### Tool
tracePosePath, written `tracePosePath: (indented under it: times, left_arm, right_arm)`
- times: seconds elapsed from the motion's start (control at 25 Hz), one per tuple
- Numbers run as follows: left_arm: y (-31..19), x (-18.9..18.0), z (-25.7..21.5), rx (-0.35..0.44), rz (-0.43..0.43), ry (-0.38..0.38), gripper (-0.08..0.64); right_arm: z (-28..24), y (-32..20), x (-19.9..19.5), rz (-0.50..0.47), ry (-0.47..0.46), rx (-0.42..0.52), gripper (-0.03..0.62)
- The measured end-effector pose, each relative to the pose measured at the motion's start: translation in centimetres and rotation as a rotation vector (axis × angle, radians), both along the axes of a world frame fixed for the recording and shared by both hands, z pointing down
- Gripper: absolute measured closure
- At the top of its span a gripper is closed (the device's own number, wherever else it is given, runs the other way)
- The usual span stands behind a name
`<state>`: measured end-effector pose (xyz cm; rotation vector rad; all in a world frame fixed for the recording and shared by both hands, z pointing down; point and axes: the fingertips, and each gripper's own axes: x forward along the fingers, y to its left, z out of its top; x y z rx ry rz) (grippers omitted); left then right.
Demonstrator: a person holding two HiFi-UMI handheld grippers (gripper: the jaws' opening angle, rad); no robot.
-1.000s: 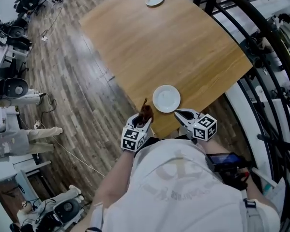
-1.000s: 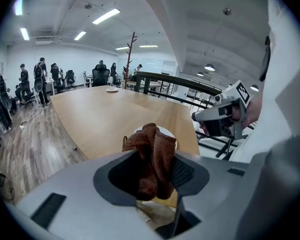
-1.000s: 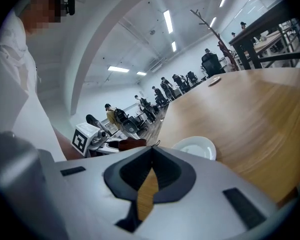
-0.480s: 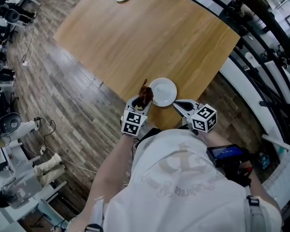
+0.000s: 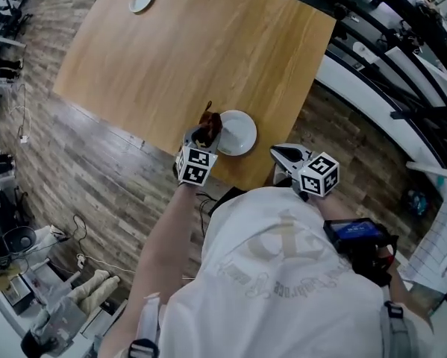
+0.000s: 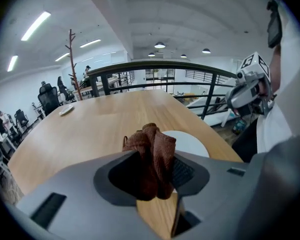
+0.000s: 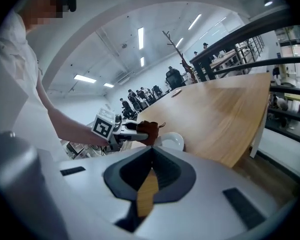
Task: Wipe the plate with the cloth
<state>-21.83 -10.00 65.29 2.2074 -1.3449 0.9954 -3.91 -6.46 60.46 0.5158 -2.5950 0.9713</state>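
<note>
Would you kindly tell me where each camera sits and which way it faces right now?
Head view: on the person's head, looking steeply down at the table; shows torso, arms, left gripper and right gripper.
Left gripper view: on the left gripper, facing across the table past the cloth in its jaws and the plate; right gripper shows at right.
Right gripper view: on the right gripper, jaws shut and empty, facing the left gripper; the person's arm shows.
Shared: all three show cloth and plate.
</note>
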Motion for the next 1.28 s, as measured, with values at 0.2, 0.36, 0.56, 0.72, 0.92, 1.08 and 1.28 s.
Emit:
tracePosePath:
  times: [0.2,0.36,0.56,0.72,0.92,1.08,1.28]
  left_arm:
    - [2.6,2.1,0.4,-0.001,0.12,-0.12,0.391]
    - [4.6,5.3,0.4,-0.023,0.211,-0.157,0.391]
    - [6.1,8.5,-0.4,-0.045,0.217,-0.12,0.391]
    - [6.1,7.7,-0.5,-0.055,0.178,-0.103,0.391]
    - [3.9,5.2,-0.2,-0.034,0.168,-0.164,0.391]
    - [1.1,3.2,0.2,-0.029,0.144,-0.202,0.391]
    - [-2.0,3.0,0.3,-0.006,0.154,-0.213,0.391]
  right_arm:
    - [0.1,0.3,0.5,0.032,-0.009,-0.004,0.58]
    - [0.2,-0.1,0.5,0.012,-0.029,-0.009,0.58]
    - [0.3,-1.0,1.8,0.003,-0.044,-0.019,0.58]
    - [0.4,-1.0,1.9,0.003,-0.043,-0.027,0.58]
    - [0.6,-1.2,2.0,0.015,-0.047,-0.034,0.58]
    - [0.9,-1.2,2.4,0.03,-0.042,-0.044,0.58]
    - [1.2,-1.2,2.7,0.043,-0.04,-0.053,0.58]
